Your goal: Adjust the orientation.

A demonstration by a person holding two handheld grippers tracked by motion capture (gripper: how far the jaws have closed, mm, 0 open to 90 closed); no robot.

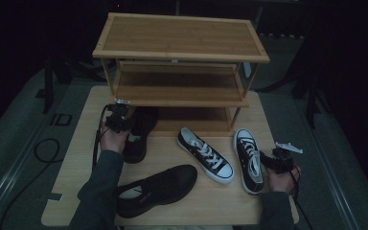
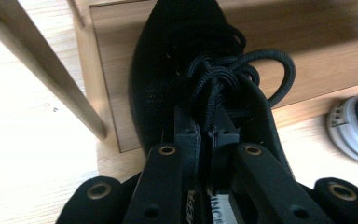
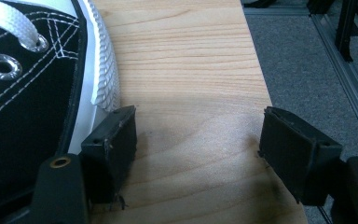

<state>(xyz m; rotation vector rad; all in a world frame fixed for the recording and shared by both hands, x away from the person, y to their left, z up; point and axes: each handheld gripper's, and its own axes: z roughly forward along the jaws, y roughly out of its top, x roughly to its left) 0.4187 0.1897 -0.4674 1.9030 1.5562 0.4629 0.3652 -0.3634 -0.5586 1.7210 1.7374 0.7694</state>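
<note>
Black knit and black laces fill my left gripper's (image 2: pixel 209 133) own view: its jaws are pressed together on the tongue and lace bundle of the black shoe (image 2: pixel 186 70), with only a sliver of gap between the pads. Below the pads a white strip carries letters that I read as "INCH"; the rest is cut off by the jaw arms. On the floor to the left in the high view I can make out "ID" (image 1: pixel 60 119) in pale marks.

From the high view the left gripper (image 1: pixel 118 117) sits over that shoe (image 1: pixel 139 134) at the left foot of the bamboo shoe rack (image 1: pixel 182 52). Its long axis runs away from me, toe tucked under the rack's lowest shelf and heel toward me. The toe end is lost in shadow there, and my hand covers part of the heel side.

My right gripper (image 3: pixel 198 140) stands spread wide with bare table (image 3: pixel 191 70) between the jaws; its left pad (image 3: pixel 114 140) is just beside the white rubber sole of the right canvas sneaker (image 3: pixel 37 84), and I cannot tell whether they touch. That sneaker is cut off by the frame edge.

Between my hands lie the other canvas sneaker (image 1: pixel 205 154) and a second black shoe (image 1: pixel 155 189), partly hidden by my left sleeve (image 1: pixel 98 191).
</note>
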